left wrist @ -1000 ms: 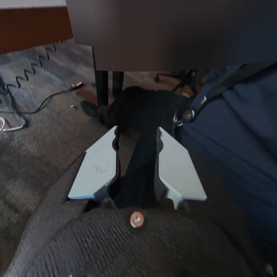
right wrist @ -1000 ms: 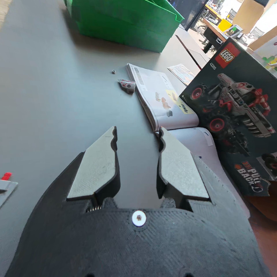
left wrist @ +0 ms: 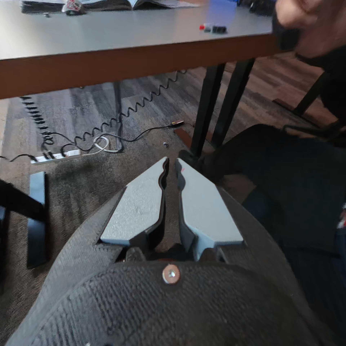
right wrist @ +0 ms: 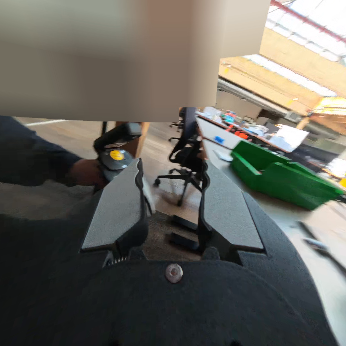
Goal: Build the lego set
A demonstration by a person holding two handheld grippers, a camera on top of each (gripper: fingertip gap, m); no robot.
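- The left gripper (left wrist: 171,162) is held below the table (left wrist: 112,61), aimed at the speckled grey carpet (left wrist: 89,179); its two pale, grainy wedge-shaped fingers (left wrist: 139,204) stand nearly together, a thin slit between the wavy tips, with nothing between them.
- The right gripper (right wrist: 173,169) points across the room; its two grey, sandpaper-textured fingers (right wrist: 119,204) are spread wide and hold nothing.
- The table has a smooth grey top and a brown edge band; on it lie an open instruction booklet (left wrist: 119,3) and a short row of small red, grey and black lego pieces (left wrist: 213,29).
- One green plastic bin (right wrist: 284,177), angular and open-topped, sits on the table in the right wrist view.
- A coiled black cable (left wrist: 131,114) and one white power strip (left wrist: 56,156) lie on the carpet.
- One black swivel chair (right wrist: 185,159) stands beyond.
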